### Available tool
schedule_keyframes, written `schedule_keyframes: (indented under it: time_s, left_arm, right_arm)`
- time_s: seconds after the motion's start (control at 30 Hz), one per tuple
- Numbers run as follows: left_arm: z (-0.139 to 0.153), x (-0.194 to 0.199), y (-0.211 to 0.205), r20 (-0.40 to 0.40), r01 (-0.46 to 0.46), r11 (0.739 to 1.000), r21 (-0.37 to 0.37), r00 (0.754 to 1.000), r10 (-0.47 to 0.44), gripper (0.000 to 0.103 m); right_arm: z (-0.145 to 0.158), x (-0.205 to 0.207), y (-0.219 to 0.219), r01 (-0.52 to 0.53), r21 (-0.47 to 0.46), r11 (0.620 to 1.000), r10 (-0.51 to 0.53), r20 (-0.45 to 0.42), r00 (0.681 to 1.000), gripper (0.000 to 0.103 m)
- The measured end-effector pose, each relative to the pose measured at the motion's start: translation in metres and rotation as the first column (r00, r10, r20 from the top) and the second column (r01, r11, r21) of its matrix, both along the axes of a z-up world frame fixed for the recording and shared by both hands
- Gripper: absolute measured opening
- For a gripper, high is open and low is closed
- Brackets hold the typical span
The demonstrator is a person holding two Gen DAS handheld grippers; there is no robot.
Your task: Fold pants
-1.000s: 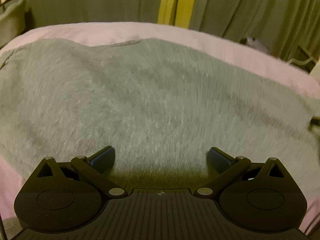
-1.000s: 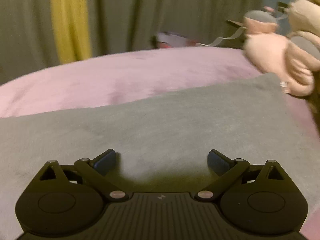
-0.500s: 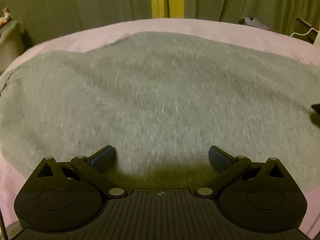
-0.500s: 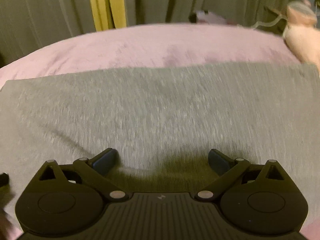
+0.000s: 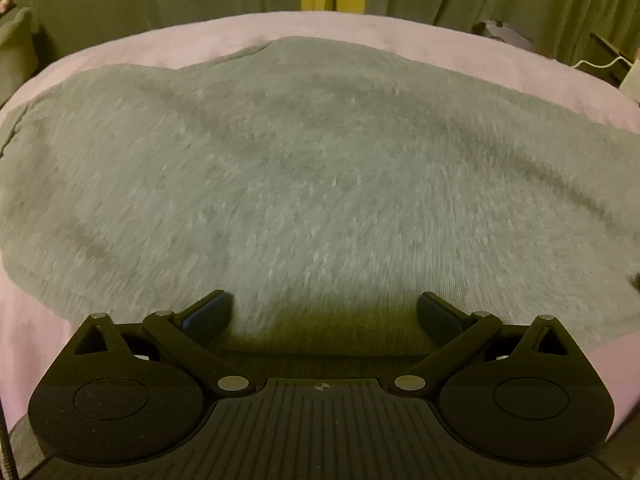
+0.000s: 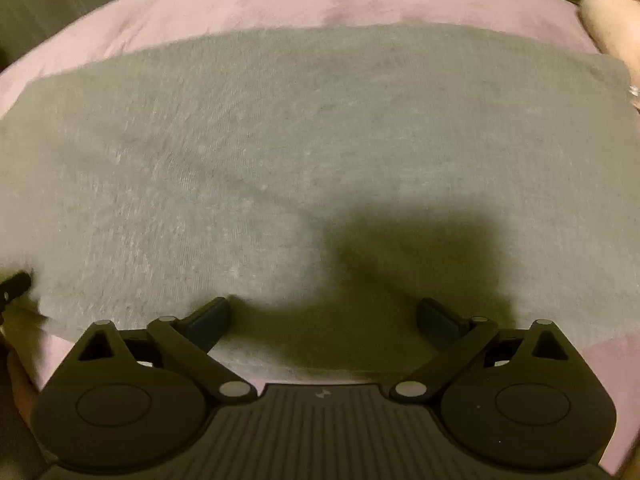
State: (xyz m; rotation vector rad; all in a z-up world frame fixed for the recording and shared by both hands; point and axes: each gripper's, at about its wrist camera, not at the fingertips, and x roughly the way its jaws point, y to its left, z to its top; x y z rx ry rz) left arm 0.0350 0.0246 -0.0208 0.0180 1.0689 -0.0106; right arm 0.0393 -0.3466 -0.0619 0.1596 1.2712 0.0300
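Grey pants [image 5: 320,184] smeared by motion blur, running off the left wrist view's right edge. Pale plush [image 6: 612,16] far right, cropped and unidentifiable. Dark sliver [image 6: 14,284] at left edge, unreadable.

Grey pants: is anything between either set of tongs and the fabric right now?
Nothing visible. The left tongs and right tongs are both open over the near edge of the grey pants, which lie spread on the pink blanket. The plush toy sits off to the far right.
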Motion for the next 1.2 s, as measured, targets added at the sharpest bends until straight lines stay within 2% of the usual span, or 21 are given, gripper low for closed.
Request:
schedule_keyframes:
  time_s: [0.13,0.2,0.27,0.3,0.37,0.43,0.5,0.57,0.63,0.7,0.8,0.9,0.93,1.2]
  left_arm:
    - [0.005,-0.005,0.005,0.026,-0.026,0.999,-0.04,0.999,0.027,0.103]
    - [0.01,-0.011,0.015,0.073,-0.046,0.994,-0.103,0.996,0.053,0.103]
    - [0.018,-0.015,0.023,0.12,-0.059,0.981,-0.184,0.989,0.082,0.103]
    - [0.02,-0.016,0.028,0.142,-0.066,0.973,-0.22,0.985,0.099,0.103]
    - [0.018,-0.013,0.034,0.147,-0.092,0.964,-0.248,0.98,0.131,0.103]
    - [0.008,-0.004,0.034,0.079,-0.132,0.964,-0.231,0.985,0.154,0.103]
    - [0.004,0.004,0.028,0.067,-0.137,0.97,-0.203,0.986,0.153,0.103]
    - [0.004,0.007,0.02,0.073,-0.122,0.979,-0.162,0.988,0.135,0.103]
    - [0.001,0.009,0.014,0.07,-0.105,0.988,-0.115,0.991,0.114,0.103]
    - [-0.001,0.009,0.008,0.067,-0.095,0.993,-0.076,0.993,0.1,0.103]
    - [-0.003,0.01,0.002,0.063,-0.086,0.995,-0.04,0.994,0.089,0.103]
    - [-0.003,0.009,0.004,0.063,-0.089,0.995,-0.034,0.994,0.091,0.103]
    - [-0.004,0.009,0.003,0.064,-0.091,0.995,-0.036,0.994,0.094,0.103]
    - [-0.004,0.012,0.002,0.076,-0.108,0.993,-0.042,0.991,0.111,0.103]
  right_arm:
    - [0.014,-0.018,-0.052,0.15,0.092,0.984,-0.158,0.09,0.983,0.099]
    - [0.019,-0.031,-0.085,0.237,0.129,0.963,-0.254,0.131,0.958,0.099]
    - [0.019,-0.049,-0.124,0.342,0.139,0.929,-0.362,0.157,0.919,0.099]
    - [0.016,-0.058,-0.14,0.389,0.151,0.909,-0.41,0.159,0.898,0.099]
    - [0.004,-0.083,-0.174,0.483,0.216,0.848,-0.519,0.158,0.84,0.099]
    - [-0.015,-0.107,-0.201,0.574,0.271,0.773,-0.619,0.124,0.775,0.099]
    - [-0.038,-0.123,-0.218,0.622,0.322,0.714,-0.675,0.081,0.733,0.099]
    - [-0.048,-0.14,-0.225,0.606,0.422,0.674,-0.703,0.113,0.703,0.099]
    - [-0.052,-0.149,-0.233,0.595,0.494,0.634,-0.74,0.165,0.653,0.099]
    - [-0.059,-0.154,-0.24,0.595,0.548,0.588,-0.776,0.173,0.607,0.099]
    - [-0.06,-0.152,-0.236,0.584,0.55,0.597,-0.781,0.229,0.582,0.099]
    - [-0.063,-0.147,-0.235,0.566,0.561,0.604,-0.781,0.274,0.562,0.099]
    - [-0.061,-0.137,-0.246,0.559,0.578,0.595,-0.788,0.281,0.548,0.099]
    - [-0.073,-0.139,-0.26,0.485,0.722,0.493,-0.85,0.28,0.447,0.099]
